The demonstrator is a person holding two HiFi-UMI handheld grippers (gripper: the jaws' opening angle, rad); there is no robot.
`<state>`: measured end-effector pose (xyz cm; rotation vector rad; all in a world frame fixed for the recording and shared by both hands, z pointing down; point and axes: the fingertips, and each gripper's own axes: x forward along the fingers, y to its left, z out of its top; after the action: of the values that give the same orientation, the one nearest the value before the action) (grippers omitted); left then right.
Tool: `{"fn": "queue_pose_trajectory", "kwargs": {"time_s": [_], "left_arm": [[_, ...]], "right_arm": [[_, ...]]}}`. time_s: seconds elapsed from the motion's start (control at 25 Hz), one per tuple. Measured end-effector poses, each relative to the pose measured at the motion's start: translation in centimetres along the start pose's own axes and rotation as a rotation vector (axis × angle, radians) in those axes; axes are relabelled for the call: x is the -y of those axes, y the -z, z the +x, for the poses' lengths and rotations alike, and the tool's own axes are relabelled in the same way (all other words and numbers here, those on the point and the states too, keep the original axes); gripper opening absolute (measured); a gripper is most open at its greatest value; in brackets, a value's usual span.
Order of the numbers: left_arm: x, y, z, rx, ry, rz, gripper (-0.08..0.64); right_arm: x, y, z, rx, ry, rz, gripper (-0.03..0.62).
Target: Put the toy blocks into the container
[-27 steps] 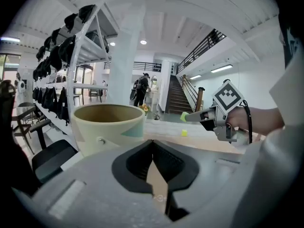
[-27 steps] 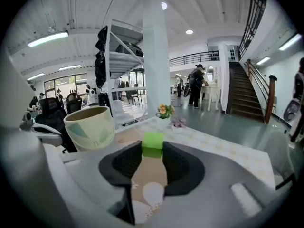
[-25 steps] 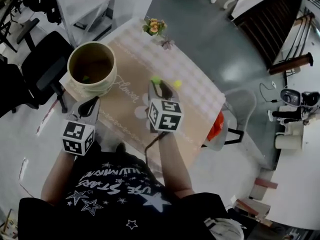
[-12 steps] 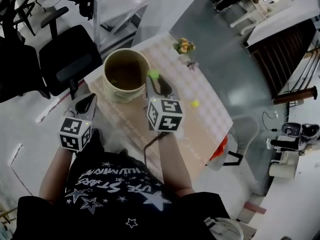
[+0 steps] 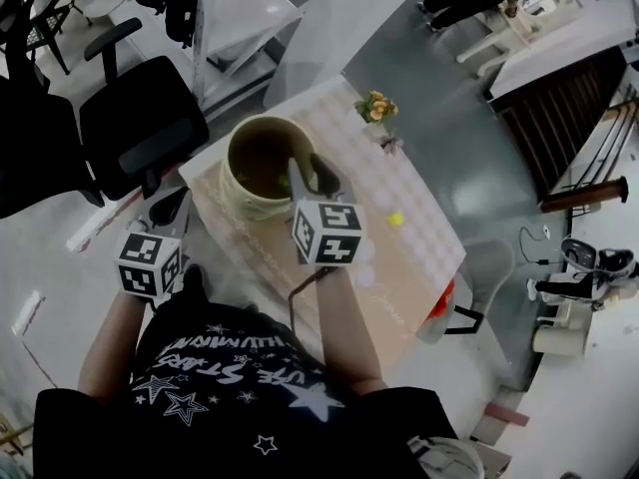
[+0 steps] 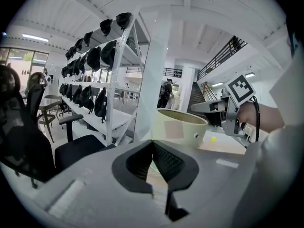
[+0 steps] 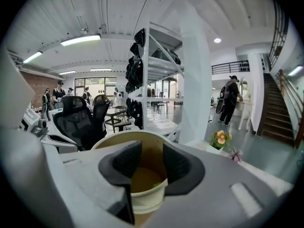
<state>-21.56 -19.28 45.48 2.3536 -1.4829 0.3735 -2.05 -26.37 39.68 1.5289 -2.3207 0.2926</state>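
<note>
A round, smooth-walled cream container stands on the pale dotted tabletop. The right gripper hangs over the container's rim with its jaws apart and empty. A green toy block lies inside the container, and a yellow block sits well to its right. The left gripper, left of the container, has its jaws together.

Looks like a big open office or lab hall: swivel chairs at ten o'clock, rack of black bags at eleven, stairs at two, strip lights overhead, polished grey floor.
</note>
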Motion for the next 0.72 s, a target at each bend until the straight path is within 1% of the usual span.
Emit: {"fn": "queue_pose_trajectory", "kwargs": {"time_s": [0.12,0.28,0.4,0.52,0.72], "left_arm": [[0.4,0.2,0.4,-0.009,0.018,0.005,0.010],[1.2,0.7,0.7,-0.025,0.045,0.017,0.010],[2.5,1.0,0.9,-0.039,0.068,0.037,0.009],[5.0,1.4,1.2,-0.054,0.110,0.075,0.009],[10.8,1.9,2.4,-0.072,0.211,0.142,0.010]], "right_arm": [[0.7,0.3,-0.3,0.001,0.025,0.015,0.163],[1.7,1.0,-0.9,0.003,0.058,0.040,0.163],[2.9,1.4,-1.9,0.011,0.087,0.065,0.163],[4.9,2.2,-3.5,0.018,0.130,0.090,0.163],[9.5,4.8,-7.0,0.002,0.215,0.141,0.163]]}}
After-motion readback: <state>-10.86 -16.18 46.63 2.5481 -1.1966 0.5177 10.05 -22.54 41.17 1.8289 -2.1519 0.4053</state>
